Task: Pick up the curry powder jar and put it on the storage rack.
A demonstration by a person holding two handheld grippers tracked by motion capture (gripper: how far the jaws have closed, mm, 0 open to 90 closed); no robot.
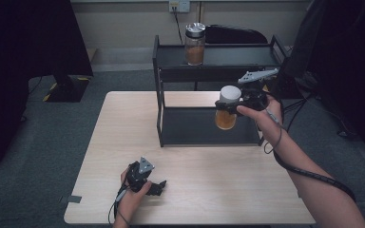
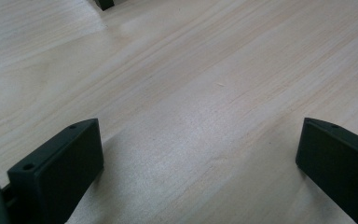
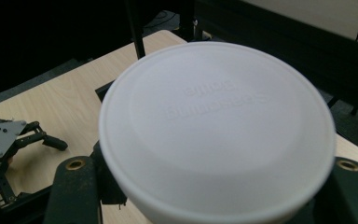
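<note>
Jar [image 1: 226,110] with the white lid is up in the air, held by your right gripper [image 1: 232,107]. It hangs just in front of the black rack [image 1: 160,95], above the front edge of its lower shelf. Your right gripper's jaws squeeze it from both sides, just under the lid; in the right gripper view the white lid [image 3: 214,126] sits between the two black jaws. Orange-brown stuff fills the lower part of the jar.

I think you are about halfway. The jar is picked up, but it is not set down on a shelf yet. That part is left to do.

Another jar [image 1: 195,43], with a shiny lid, stands on the top shelf, near its left end. The lower shelf looks bare. The top shelf hangs over the lower one, so the white lid could bump its front edge on the way in. The rack's left post is well apart from your jar.

Your left gripper [image 1: 158,187] rests on the table [image 1: 109,142] near its front edge. Its jaws are spread wide and hold nothing.
</note>
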